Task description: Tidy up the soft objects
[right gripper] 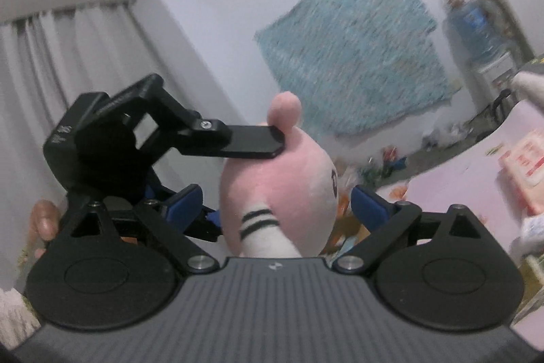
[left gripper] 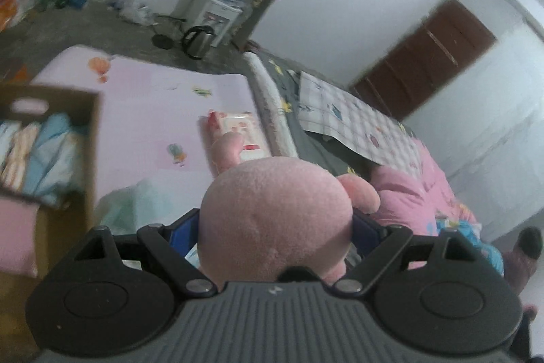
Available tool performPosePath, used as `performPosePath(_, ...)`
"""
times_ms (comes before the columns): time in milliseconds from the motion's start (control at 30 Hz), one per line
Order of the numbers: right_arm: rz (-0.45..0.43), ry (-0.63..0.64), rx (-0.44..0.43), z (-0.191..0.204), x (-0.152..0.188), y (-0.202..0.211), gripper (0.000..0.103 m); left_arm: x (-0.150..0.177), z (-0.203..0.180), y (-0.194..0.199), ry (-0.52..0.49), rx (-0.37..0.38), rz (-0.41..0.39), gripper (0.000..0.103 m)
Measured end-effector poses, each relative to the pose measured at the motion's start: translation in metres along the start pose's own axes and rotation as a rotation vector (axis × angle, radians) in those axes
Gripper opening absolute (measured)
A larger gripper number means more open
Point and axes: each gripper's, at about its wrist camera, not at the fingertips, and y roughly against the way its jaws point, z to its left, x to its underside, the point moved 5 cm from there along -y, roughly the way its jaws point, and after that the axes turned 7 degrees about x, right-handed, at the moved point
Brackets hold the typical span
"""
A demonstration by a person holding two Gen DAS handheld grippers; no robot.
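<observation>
A pink plush toy point(left gripper: 275, 220) fills the jaws of my left gripper point(left gripper: 276, 227), which is shut on its round body, held above a pink mat point(left gripper: 153, 111). In the right wrist view the same plush toy point(right gripper: 289, 172) shows with a white striped limb, and the left gripper point(right gripper: 251, 142) clamps it from the upper left. My right gripper point(right gripper: 275, 203) is open, its blue pads point(right gripper: 185, 203) on either side of the toy without pressing it. A cardboard box point(left gripper: 51, 159) with folded soft cloths sits at the left.
A pack of wipes point(left gripper: 241, 131) lies on the mat. A bed with a checked sheet point(left gripper: 357, 121) and pink blanket point(left gripper: 418, 193) is at the right. A kettle point(left gripper: 199, 41) and water dispenser point(left gripper: 217, 12) stand on the floor. A blue rug point(right gripper: 353, 56) hangs on the wall.
</observation>
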Motion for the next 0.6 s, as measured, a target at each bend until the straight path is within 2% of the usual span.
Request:
performPosePath(100, 0.077, 0.026, -0.029, 0.028, 0.020, -0.023, 0.093, 0.010, 0.030, 0.021, 0.067, -0.005, -0.030, 0.090)
performPosePath(267, 0.219, 0.042, -0.095, 0.070, 0.057, -0.070, 0.077, 0.027, 0.089, 0.060, 0.198, -0.045, -0.091, 0.091)
performPosePath(400, 0.321, 0.076, -0.117, 0.102, 0.089, -0.103, 0.074, 0.041, 0.136, 0.084, 0.307, -0.058, -0.144, 0.092)
performPosePath(600, 0.489, 0.172, -0.129, 0.138, 0.127, -0.149, 0.070, 0.064, 0.203, 0.110, 0.467, -0.026, -0.210, 0.094)
